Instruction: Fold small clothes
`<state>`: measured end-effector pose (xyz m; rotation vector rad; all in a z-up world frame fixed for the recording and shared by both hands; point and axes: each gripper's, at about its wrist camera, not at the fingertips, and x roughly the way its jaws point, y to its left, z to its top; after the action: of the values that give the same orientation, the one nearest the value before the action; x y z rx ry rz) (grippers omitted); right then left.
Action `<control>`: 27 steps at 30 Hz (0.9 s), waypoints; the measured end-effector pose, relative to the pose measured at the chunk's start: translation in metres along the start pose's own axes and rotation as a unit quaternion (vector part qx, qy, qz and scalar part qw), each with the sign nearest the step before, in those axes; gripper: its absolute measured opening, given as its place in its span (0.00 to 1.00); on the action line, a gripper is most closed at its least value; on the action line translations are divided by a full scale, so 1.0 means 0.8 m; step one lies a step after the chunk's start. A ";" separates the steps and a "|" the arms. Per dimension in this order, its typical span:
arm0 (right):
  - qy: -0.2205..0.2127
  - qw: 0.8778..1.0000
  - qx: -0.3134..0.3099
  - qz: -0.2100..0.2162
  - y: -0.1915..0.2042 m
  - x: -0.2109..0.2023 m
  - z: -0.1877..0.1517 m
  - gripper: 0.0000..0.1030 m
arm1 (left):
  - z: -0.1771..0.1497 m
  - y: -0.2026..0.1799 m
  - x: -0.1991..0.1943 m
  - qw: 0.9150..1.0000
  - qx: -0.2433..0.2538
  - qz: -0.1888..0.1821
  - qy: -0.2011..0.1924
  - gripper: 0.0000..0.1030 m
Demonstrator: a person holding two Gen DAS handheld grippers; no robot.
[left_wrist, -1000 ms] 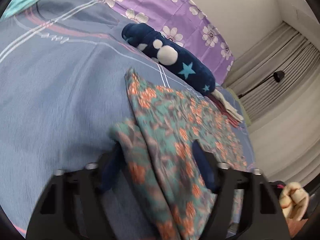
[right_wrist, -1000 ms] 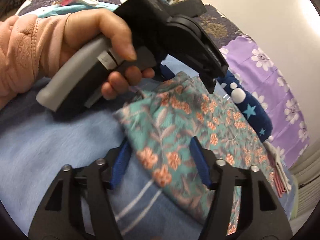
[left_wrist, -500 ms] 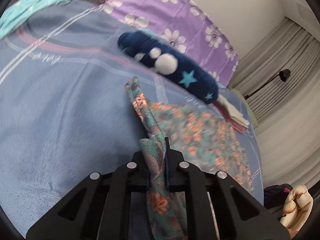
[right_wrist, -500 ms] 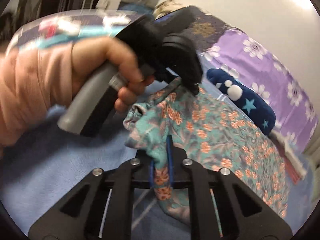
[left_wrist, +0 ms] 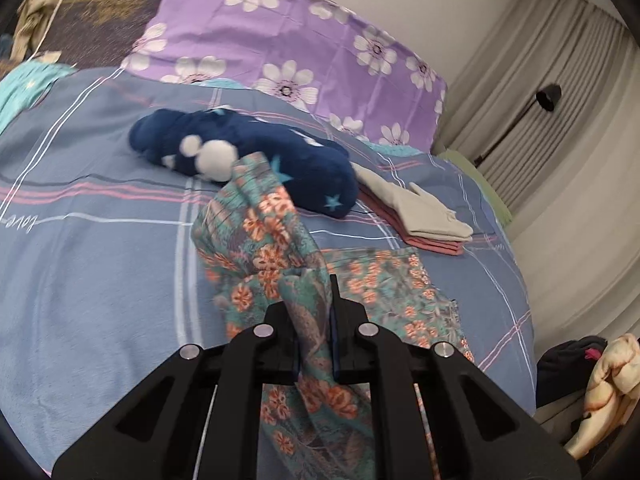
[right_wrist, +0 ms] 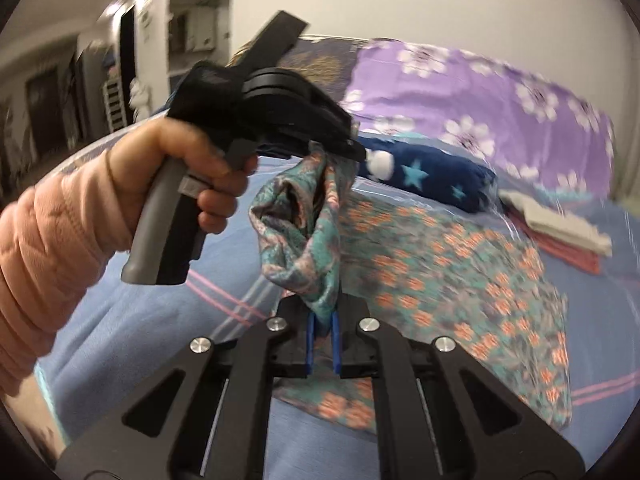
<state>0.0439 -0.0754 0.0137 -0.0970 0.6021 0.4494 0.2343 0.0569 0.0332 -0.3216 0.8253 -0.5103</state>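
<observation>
- The left claw [left_wrist: 314, 322] pinched the floral garment's [left_wrist: 264, 236] edge, lifted above the bed [left_wrist: 100, 240].
- The right claw [right_wrist: 322, 338] clamped another bunched edge.
- The bedsheet read "love" [left_wrist: 19, 222].
- A navy star-print roll [left_wrist: 256, 160] lay beyond.

floral garment [left_wrist: 276, 236]: thin printed cloth, soft sheen, limp | left gripper [left_wrist: 314, 320]: matt black plastic, bright metal screws | right gripper [right_wrist: 321, 332]: matt black plastic, blue pads [right_wrist: 311, 340] | bedsheet [left_wrist: 92, 272]: smooth matt cloth | navy plush [left_wrist: 256, 160]: fuzzy fleece | sleeve [right_wrist: 44, 240]: pink fleece, ribbed
</observation>
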 end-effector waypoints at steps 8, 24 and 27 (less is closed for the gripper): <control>-0.001 0.995 0.103 0.015 -0.105 -0.023 -0.019 0.06 | 0.004 -0.087 0.046 0.999 0.030 0.027 0.003 0.10; 0.017 0.966 0.260 -0.003 -0.264 -0.045 -0.099 0.06 | -0.013 -0.235 0.210 0.988 0.116 0.031 0.099 0.10; 0.023 0.961 0.276 -0.003 -0.274 -0.044 -0.111 0.06 | -0.022 -0.248 0.233 0.984 0.132 0.040 0.115 0.10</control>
<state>0.0672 -0.3054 -0.0489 0.4232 0.7539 0.2597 0.2668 -0.2118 -0.0008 0.0168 0.9782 -0.5809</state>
